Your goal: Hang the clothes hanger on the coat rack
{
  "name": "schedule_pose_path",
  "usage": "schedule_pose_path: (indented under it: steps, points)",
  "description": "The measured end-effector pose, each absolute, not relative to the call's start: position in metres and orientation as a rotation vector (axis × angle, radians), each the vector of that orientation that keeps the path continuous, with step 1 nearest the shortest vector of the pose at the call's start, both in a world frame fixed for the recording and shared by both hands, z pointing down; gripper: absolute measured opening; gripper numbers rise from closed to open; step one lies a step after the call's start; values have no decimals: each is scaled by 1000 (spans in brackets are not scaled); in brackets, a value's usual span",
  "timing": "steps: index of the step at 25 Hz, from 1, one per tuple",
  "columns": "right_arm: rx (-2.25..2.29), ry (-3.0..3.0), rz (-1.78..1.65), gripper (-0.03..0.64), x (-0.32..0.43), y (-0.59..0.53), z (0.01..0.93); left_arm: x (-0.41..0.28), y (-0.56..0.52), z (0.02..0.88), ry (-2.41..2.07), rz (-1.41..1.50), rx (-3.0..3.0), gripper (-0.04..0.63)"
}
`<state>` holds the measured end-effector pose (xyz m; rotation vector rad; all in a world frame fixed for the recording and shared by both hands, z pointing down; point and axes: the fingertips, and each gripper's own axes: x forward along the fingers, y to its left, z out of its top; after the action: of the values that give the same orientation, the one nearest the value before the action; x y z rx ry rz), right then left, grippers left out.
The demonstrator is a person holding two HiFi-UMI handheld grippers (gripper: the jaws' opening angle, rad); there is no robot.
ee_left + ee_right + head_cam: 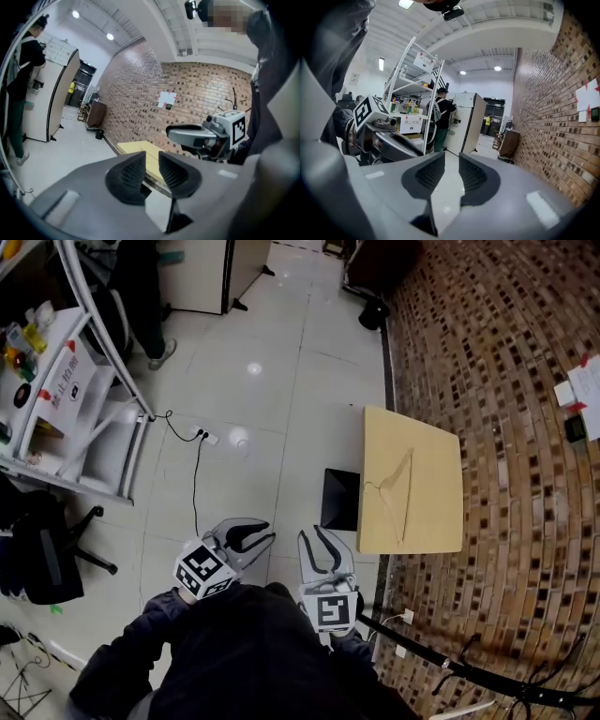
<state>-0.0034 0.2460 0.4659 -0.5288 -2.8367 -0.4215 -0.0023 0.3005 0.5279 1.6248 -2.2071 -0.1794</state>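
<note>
Closest to us, low in the head view, we hold both tools side by side over the pale tiled floor (272,381). The left gripper (269,532) has its claw spread, and its own view shows only air in the gap between the ribbed pads (126,176). The right gripper (310,532) sits just beside it. Its claw is also parted, by a narrow gap, and nothing lies between its pads (474,176).

Just ahead of the right gripper a black box-like object (339,500) stands on the floor, touching the near-left edge of a light wooden table (436,521). The clothes hanger (394,488) lies flat on that tabletop, near its middle. It is pale and thin with its hook toward the left edge, and it sits well apart from both claws.

At our lower right, against the brick wall (506,381), runs a thin black pole with branching arms. We take it for the coat rack (487,676), though the view is distorted there.

Off to the left sit a black office chair (47,549) and a white shelving unit (89,381) loaded with small items. A cable leads to a power strip (204,436) on the tiles. Farthest away, a person (141,296) stands by a cabinet (211,273).
</note>
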Motion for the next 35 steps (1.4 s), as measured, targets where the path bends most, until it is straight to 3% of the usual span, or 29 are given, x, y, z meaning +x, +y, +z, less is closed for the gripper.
schedule_pose_path:
  steps: [9,23,35]
  points:
    - [-324,-2779,-443,103,-53,232,493,-60,291,549,-2069,-181,1757,86]
    - [203,-2696,-235,104,-116,44,565,-139,110,567,-1589,119,2137,95]
    - [206,-2315,-219,175,-96,-84,725,-144,-28,582,-1119,297,2372,97]
